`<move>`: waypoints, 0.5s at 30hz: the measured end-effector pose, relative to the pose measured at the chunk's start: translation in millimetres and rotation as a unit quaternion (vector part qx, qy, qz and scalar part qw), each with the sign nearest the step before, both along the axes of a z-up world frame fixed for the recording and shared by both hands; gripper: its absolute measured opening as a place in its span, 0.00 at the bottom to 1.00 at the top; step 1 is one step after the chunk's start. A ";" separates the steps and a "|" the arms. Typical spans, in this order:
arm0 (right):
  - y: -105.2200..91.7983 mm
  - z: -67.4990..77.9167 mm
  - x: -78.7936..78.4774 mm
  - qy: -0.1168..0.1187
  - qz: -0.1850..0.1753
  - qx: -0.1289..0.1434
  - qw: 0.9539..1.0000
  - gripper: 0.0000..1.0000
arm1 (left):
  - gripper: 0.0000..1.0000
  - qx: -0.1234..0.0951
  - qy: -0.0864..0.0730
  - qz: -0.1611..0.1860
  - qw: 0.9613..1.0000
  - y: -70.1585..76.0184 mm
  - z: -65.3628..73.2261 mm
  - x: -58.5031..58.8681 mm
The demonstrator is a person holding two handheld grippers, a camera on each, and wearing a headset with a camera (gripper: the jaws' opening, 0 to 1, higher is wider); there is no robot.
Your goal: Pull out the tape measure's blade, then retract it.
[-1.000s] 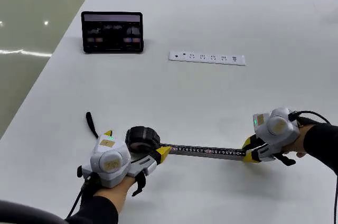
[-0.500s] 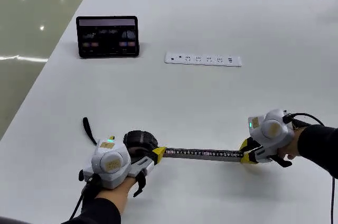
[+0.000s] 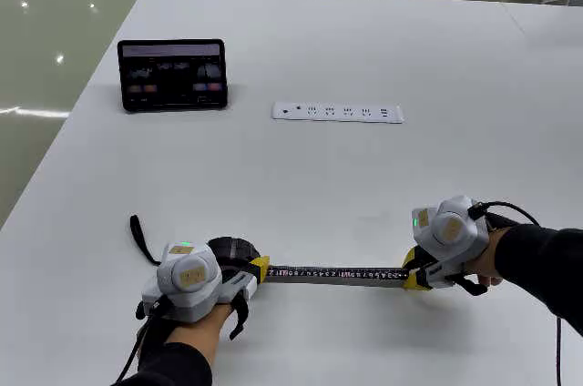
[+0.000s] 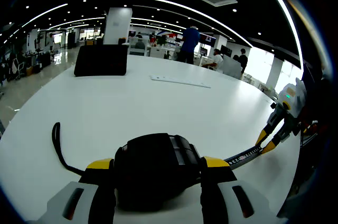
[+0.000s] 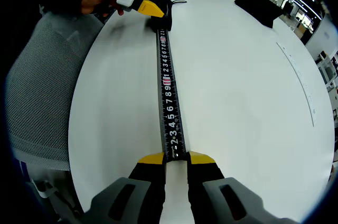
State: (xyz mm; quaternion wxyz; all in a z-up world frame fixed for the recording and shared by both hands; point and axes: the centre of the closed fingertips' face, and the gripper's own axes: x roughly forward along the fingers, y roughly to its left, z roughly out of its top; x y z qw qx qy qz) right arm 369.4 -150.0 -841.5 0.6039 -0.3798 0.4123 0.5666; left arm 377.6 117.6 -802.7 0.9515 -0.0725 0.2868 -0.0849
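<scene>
Blade [image 5: 169, 102] unchanged, stretched between case [image 3: 232, 251] in left tool [image 4: 157, 162] and right tool [image 5: 170, 157]

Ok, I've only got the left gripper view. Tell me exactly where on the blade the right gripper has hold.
Observer: The right gripper is shut on the blade at its very tip, just ahead of the first printed numerals.
Operator: Now check the blade for a bend.
Observer: None. In the head view it runs straight from the tape measure case to the right gripper, lying low along the table.
Operator: Report anything close to that right side.
Observer: The right gripper view shows a grey mesh chair back just beyond the table edge, to one side of the blade and not touching it.
</scene>
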 end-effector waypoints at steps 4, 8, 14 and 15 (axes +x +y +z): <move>0.3 0.4 -0.3 -0.001 -0.001 0.000 1.000 0.10 | 0.60 0.014 0.007 -0.004 1.000 -0.5 -2.0 -0.3; 0.3 0.3 -0.2 0.000 -0.004 0.000 1.000 0.10 | 0.59 0.021 0.010 -0.005 1.000 0.9 -2.5 -1.3; 0.7 0.1 -0.1 0.000 -0.011 0.004 1.000 0.10 | 0.58 0.020 0.016 -0.007 1.000 2.1 -3.2 -1.5; 0.6 0.0 -0.2 0.000 -0.011 0.004 1.000 0.10 | 0.58 0.020 0.016 -0.007 1.000 1.9 -3.2 -1.8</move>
